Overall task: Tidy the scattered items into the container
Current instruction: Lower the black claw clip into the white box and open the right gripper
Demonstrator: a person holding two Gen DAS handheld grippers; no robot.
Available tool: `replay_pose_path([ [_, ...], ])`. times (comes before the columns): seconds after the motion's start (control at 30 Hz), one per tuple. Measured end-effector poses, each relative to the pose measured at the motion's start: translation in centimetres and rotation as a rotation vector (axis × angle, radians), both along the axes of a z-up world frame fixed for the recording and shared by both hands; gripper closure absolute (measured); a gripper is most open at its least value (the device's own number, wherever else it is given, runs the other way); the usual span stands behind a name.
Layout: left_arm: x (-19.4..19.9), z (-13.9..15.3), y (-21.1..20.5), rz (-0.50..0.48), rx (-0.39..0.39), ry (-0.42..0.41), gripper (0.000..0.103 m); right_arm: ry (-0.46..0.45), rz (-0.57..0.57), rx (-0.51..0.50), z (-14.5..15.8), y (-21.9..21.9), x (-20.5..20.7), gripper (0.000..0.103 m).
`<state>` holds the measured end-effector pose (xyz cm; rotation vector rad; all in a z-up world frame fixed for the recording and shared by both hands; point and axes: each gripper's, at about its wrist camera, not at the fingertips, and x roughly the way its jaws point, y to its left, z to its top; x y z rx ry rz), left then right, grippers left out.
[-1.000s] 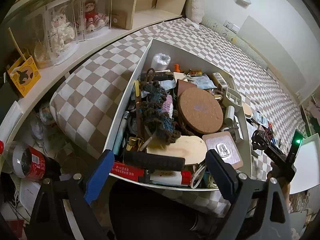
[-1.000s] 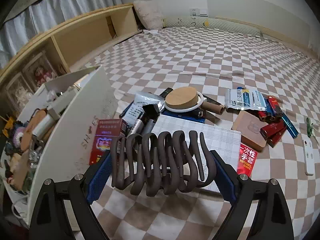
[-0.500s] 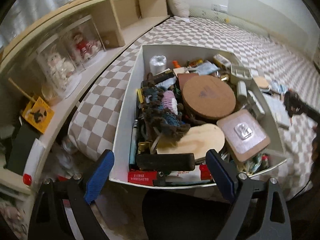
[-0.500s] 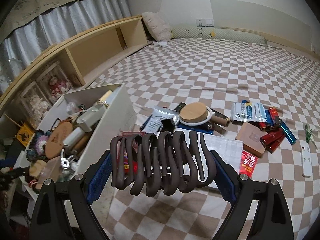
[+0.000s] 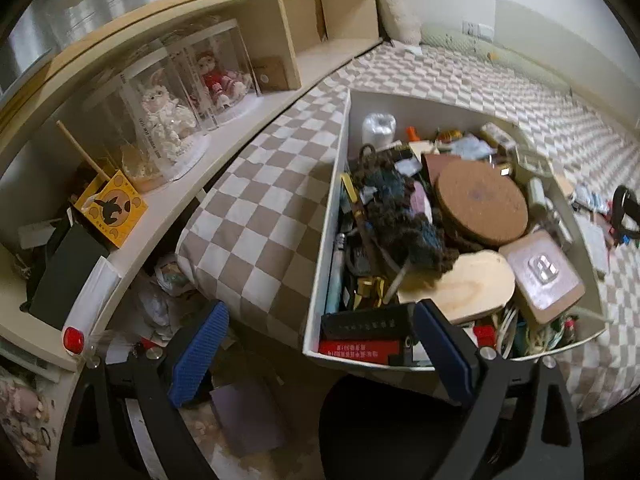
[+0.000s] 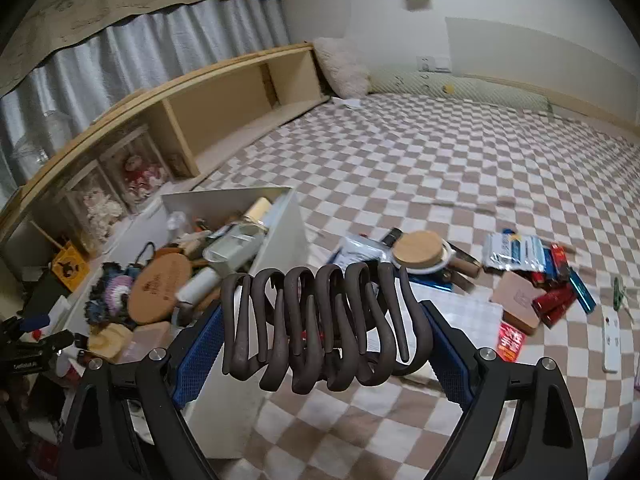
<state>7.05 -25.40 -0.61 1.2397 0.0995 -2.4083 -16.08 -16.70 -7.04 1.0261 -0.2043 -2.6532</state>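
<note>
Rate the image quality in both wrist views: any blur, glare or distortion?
Left wrist view: strong fisheye bending of the shelf, glare on the clear doll cases, slight motion blur at the white box near edge. Right wrist view: brown hooks sharp, box contents and scattered items on the checked blanket smeared; dim, even indoor light.

dim, flat indoor light; soft shadows. strong fisheye bending, black vignette at corners. motion blur over checkered bedspread [image 6: 440,168] and box contents; glare on acrylic display cases [image 5: 180,92].
</note>
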Motion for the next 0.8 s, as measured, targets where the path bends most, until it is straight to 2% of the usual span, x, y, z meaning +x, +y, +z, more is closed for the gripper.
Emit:
replay_pose_path([
  [0.13, 0.5, 1.1, -0.9, 0.006, 0.081, 0.092, 0.008, 0.027, 0.039, -0.001, 1.4, -1.4, 0.4, 0.010],
  [0.4, 0.9, 1.7, -1.2, -0.019, 0.159, 0.174, 0.008, 0.047, 0.129, 0.007, 3.6, -4.6, -0.3, 0.010],
  [0.8, 0.8, 1.6, -3.1, -0.025, 0.215, 0.224, 0.007, -0.009, 0.311, 0.069, 2.9, -12.2, -2.1, 0.010],
])
